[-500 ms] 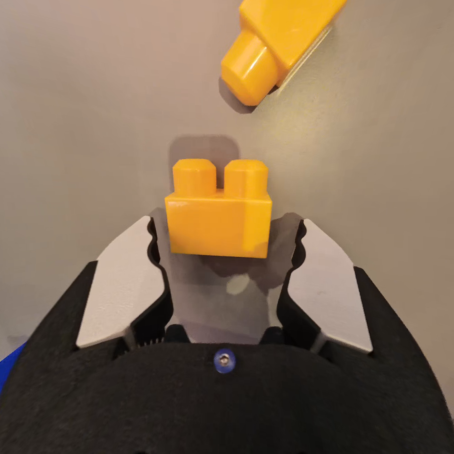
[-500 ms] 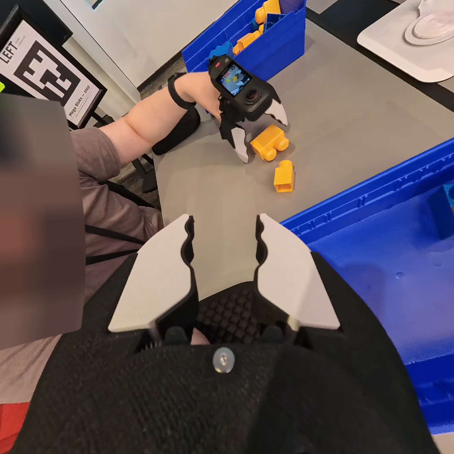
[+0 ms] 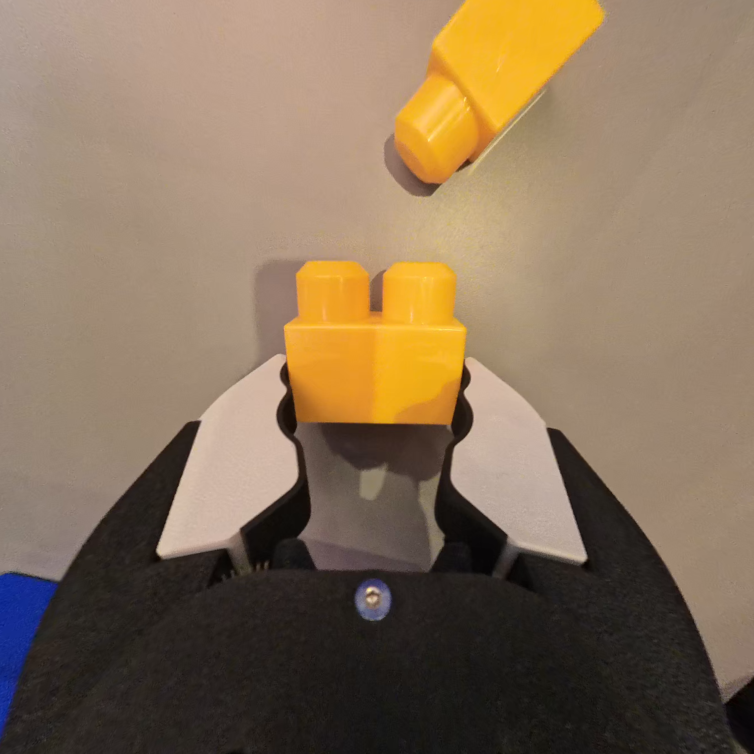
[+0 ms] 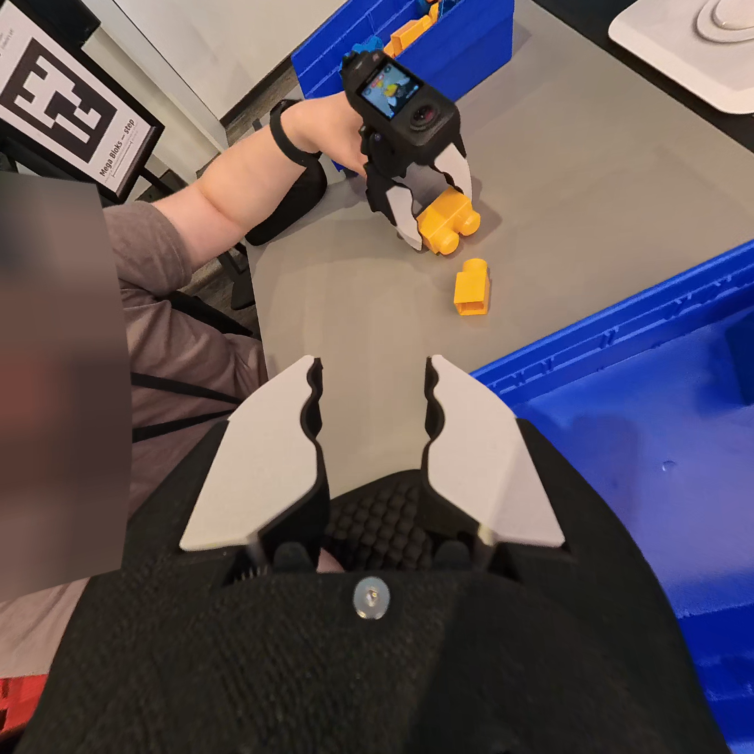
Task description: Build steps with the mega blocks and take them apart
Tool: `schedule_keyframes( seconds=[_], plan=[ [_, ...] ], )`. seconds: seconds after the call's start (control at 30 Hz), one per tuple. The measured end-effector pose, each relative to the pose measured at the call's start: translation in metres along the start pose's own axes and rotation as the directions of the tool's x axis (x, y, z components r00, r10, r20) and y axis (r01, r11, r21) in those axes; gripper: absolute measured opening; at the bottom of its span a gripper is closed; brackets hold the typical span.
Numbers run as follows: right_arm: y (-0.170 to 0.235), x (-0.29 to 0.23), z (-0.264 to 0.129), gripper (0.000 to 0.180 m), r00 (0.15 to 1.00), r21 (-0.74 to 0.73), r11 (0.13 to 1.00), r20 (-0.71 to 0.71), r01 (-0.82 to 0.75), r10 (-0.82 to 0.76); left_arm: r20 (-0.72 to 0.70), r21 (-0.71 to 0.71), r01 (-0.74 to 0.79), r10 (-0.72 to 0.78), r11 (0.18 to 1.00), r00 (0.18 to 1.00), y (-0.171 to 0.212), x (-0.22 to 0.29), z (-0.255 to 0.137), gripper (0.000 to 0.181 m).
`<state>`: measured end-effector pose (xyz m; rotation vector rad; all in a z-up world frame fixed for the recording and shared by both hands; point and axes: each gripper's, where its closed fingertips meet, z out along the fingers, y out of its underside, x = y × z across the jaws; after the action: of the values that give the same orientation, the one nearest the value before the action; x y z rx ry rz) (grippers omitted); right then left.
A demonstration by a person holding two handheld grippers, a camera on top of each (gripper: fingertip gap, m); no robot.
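Observation:
A yellow two-stud mega block (image 3: pixel 375 367) lies on its side on the grey table (image 3: pixel 163 204), studs pointing away from me. My left gripper (image 3: pixel 375 365) is shut on it, one finger against each side; both also show in the right wrist view, the gripper (image 4: pixel 442 218) on the block (image 4: pixel 446 222). A yellow one-stud block (image 3: pixel 489 81) lies on its side just beyond, apart from it, and also shows in the right wrist view (image 4: pixel 471 289). My right gripper (image 4: pixel 373 363) is open and empty, held above the table's near edge.
A large blue bin (image 4: pixel 612 338) sits at the right, close to the one-stud block. A second blue bin (image 4: pixel 449 53) with several blocks stands at the back. A white tray (image 4: pixel 673 61) is at the far right. A person's arm (image 4: pixel 245 183) holds the left gripper. My hands' fingertips stand some 35 cm from each other. The yellow one-stud block (image 3: pixel 489 81) lies some 10 cm from my left tips, 25 cm from my right tips. Seen from the right wrist view (image 4: pixel 469 278) as well.
My left gripper has moved forward around the two-stud block and shut on its sides. The right gripper has stayed open and moved a little closer.

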<state>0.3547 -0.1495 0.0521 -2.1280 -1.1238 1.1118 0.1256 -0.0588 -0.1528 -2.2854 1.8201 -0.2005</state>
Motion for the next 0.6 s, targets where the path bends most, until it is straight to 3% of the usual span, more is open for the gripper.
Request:
schedule_keyframes(
  seconds=[0.07,0.17,0.27,0.33,0.43,0.6],
  plan=[
    [-0.005,0.001,0.006,0.049,1.0,-0.005,1.0,-0.001,0.014,-0.014,-0.045,0.073,0.035,-0.031,0.997,0.998,-0.004,0.005,-0.011,0.076],
    [-0.021,-0.004,0.019,0.049,0.996,0.015,0.997,0.03,0.079,-0.079,-0.235,0.271,0.088,-0.023,0.959,0.972,-0.024,0.036,-0.047,0.076],
    [-0.056,-0.041,0.035,0.049,0.951,0.158,0.967,0.208,0.2,-0.23,-0.354,0.474,0.114,0.07,0.873,0.933,-0.048,0.065,-0.096,0.076],
    [-0.08,-0.058,0.047,0.049,0.912,0.27,0.922,0.227,0.277,-0.341,-0.347,0.574,0.111,0.118,0.811,0.931,-0.062,0.074,-0.127,0.076],
    [-0.099,-0.072,0.072,0.05,0.84,0.35,0.817,0.13,0.458,-0.527,-0.41,0.689,0.144,0.218,0.71,0.885,-0.076,0.096,-0.177,0.076],
    [-0.1,-0.098,0.093,0.055,0.623,0.389,0.545,-0.103,0.743,-0.776,-0.552,0.757,0.196,0.45,0.624,0.702,-0.076,0.135,-0.23,0.076]
  ],
)
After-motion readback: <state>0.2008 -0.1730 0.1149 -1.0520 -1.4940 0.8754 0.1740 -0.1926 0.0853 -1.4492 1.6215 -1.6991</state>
